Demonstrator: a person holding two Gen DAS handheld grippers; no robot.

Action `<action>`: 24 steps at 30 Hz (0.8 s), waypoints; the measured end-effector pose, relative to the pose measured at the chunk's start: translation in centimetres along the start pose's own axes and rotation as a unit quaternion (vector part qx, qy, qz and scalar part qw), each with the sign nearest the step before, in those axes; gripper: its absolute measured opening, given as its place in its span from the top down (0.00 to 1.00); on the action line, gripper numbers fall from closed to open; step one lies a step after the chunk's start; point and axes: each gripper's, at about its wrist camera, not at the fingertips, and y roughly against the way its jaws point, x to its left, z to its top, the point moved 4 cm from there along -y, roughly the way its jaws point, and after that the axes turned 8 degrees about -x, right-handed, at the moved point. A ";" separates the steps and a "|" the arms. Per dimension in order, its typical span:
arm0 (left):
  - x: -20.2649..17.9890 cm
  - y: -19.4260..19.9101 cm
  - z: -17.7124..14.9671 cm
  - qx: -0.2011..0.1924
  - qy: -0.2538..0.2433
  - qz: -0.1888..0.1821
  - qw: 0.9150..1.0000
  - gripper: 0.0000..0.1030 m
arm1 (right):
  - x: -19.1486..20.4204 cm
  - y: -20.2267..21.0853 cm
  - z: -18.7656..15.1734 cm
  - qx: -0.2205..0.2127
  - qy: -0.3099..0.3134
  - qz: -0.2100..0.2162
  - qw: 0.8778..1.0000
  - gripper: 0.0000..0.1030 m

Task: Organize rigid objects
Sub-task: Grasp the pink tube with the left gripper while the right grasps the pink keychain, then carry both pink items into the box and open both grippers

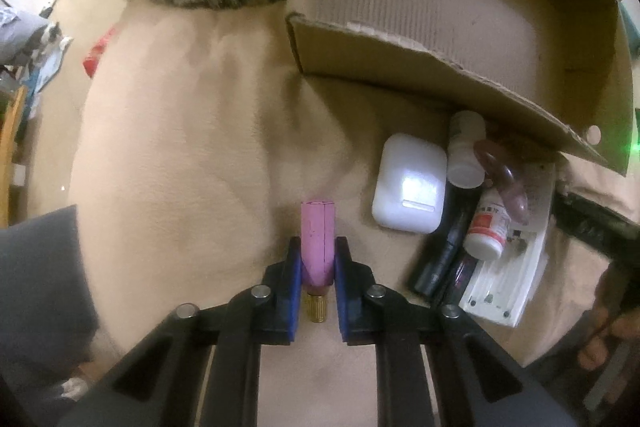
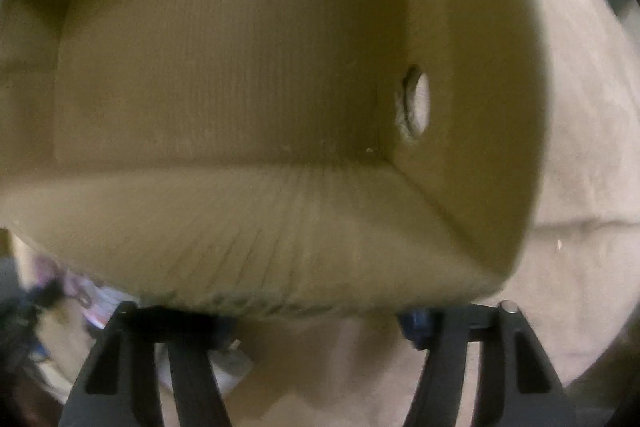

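- Your left gripper [image 1: 317,259] has its blue pads [image 1: 294,269] pressed against both flanks of the pink lipstick [image 1: 316,241], fingers nearly together, the gold base [image 1: 315,308] sticking out behind the pads and the pink cap pointing ahead over the beige blanket [image 1: 180,147].
- The hold sits low on the tapered end of the tube, so if you swing fast or tip it down, the smooth case could slide forward out of the pads.
- Whether the lipstick is lifted or resting on the cloth, you cannot tell from the left wrist view; dragging it would snag the soft fabric and twist it in the grip.
- Your right gripper [image 2: 316,315] has its fingers spread wide, apparently either side of the cardboard box [image 2: 224,99] near rim; the tips are hidden under the edge, so I cannot tell whether they grip it.
- The box looks tipped toward you and appears empty. If it is let go or nudged, it may rock on the soft blanket, and anything dropped in could roll back out.
- In the left view, the box flap [image 1: 440,75] overhangs the heap of waiting items: white earbud case [image 1: 408,191], white pill bottle [image 1: 464,151], red-labelled bottle [image 1: 488,227], black tube [image 1: 444,251] and white flat gadget [image 1: 508,287]. Shifting the box could knock them.
- They lie touching, so a careless pick may scatter the neighbours.
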 end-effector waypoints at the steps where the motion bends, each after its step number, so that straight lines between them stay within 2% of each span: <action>1: -0.5 0.5 -0.3 -0.001 -0.002 0.004 1.000 0.87 | 0.7 0.2 -0.3 -0.005 0.025 -0.008 1.000 0.43; 8: -1.6 3.8 1.6 -0.018 0.025 0.046 0.998 0.87 | 1.5 1.7 -1.7 -0.027 0.039 0.012 0.999 0.43; 10: -1.5 4.5 2.1 -0.025 0.034 0.060 0.997 0.87 | 1.4 2.8 -2.0 -0.045 0.048 0.009 0.998 0.43; 11: -1.4 5.0 2.4 -0.026 0.040 0.066 0.997 0.87 | 1.0 3.3 -1.0 -0.050 0.048 0.009 0.998 0.43; 15: -1.5 6.3 2.7 -0.028 0.055 0.083 0.995 0.87 | 0.4 6.1 -1.4 -0.079 0.030 0.044 0.995 0.43; 20: -3.1 8.1 3.3 -0.046 0.043 0.099 0.993 0.87 | 0.7 8.3 -2.6 -0.118 0.027 0.062 0.991 0.43; 24: -4.4 9.0 3.9 -0.057 0.027 0.104 0.993 0.87 | 0.0 9.9 -3.2 -0.133 0.033 0.068 0.988 0.43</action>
